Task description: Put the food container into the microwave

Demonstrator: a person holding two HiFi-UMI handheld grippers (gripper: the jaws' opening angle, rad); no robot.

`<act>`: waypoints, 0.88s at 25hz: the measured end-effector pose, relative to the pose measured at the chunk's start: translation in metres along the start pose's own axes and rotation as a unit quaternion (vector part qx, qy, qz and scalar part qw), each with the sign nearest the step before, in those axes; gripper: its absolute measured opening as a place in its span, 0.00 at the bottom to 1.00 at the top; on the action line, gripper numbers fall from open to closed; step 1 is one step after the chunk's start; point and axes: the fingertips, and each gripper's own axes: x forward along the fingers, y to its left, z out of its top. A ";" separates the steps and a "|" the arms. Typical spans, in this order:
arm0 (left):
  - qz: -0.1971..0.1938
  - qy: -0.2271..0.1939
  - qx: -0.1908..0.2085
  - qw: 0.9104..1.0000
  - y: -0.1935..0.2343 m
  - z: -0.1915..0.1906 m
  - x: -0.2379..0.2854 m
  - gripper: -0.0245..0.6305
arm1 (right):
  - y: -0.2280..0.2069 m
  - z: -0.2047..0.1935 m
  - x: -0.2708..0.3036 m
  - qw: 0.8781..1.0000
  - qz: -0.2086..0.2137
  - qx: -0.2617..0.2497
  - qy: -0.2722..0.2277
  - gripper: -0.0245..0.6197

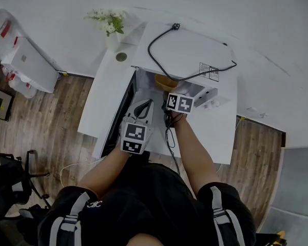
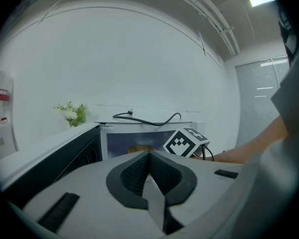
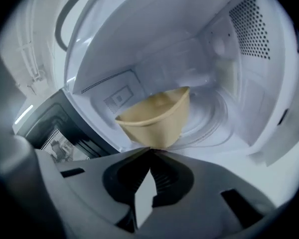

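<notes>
A tan food container (image 3: 157,116), an open bowl, stands inside the white microwave (image 1: 190,50), just behind its opening; it also shows as the tan bowl (image 1: 167,82) from above. My right gripper (image 3: 150,149) is shut, and its tips meet right at the bowl's lower wall; I cannot tell whether they touch it. From above, the right gripper (image 1: 172,95) is at the microwave's mouth. The dark microwave door (image 1: 122,111) hangs open to the left. My left gripper (image 2: 149,154) is shut on nothing, beside that door (image 2: 65,158) and short of the opening.
The microwave sits on a white table (image 1: 105,96) against the wall. A black power cable (image 1: 185,55) lies coiled on its top. A vase of flowers (image 1: 110,24) and a small round disc (image 1: 121,57) stand at the table's back left. Wooden floor surrounds the table.
</notes>
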 end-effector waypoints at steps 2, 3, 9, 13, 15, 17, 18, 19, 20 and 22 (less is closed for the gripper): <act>0.000 0.001 -0.001 1.000 0.000 -0.001 -0.003 0.06 | -0.001 -0.005 -0.002 0.999 0.018 0.050 -0.001 0.04; 0.000 0.002 -0.002 1.000 0.000 -0.002 -0.004 0.06 | -0.002 -0.008 -0.004 0.996 0.027 0.079 -0.004 0.04; -0.005 0.000 -0.001 1.000 -0.008 -0.004 -0.013 0.06 | -0.004 -0.019 -0.021 0.992 0.040 0.113 -0.043 0.04; -0.003 -0.003 0.000 1.000 -0.012 -0.005 -0.020 0.06 | 0.007 -0.015 -0.054 0.994 0.027 0.036 -0.099 0.04; -0.002 -0.010 0.001 1.000 -0.015 -0.001 -0.025 0.06 | 0.014 -0.009 -0.078 0.990 0.020 -0.005 -0.138 0.04; 0.000 -0.016 0.004 1.000 -0.019 0.003 -0.031 0.06 | 0.022 -0.004 -0.105 0.983 0.017 -0.042 -0.175 0.04; 0.000 -0.018 0.004 1.000 -0.021 0.005 -0.035 0.06 | 0.027 -0.002 -0.120 0.979 0.016 -0.060 -0.193 0.04; 0.000 -0.020 0.004 1.000 -0.024 0.007 -0.038 0.06 | 0.031 0.001 -0.135 0.974 0.014 -0.076 -0.211 0.04; 0.000 -0.023 0.005 1.000 -0.027 0.008 -0.041 0.06 | 0.035 0.005 -0.152 0.969 0.010 -0.090 -0.231 0.04; 0.001 -0.029 0.006 1.000 -0.033 0.012 -0.049 0.06 | 0.042 0.012 -0.185 0.955 -0.001 -0.113 -0.273 0.04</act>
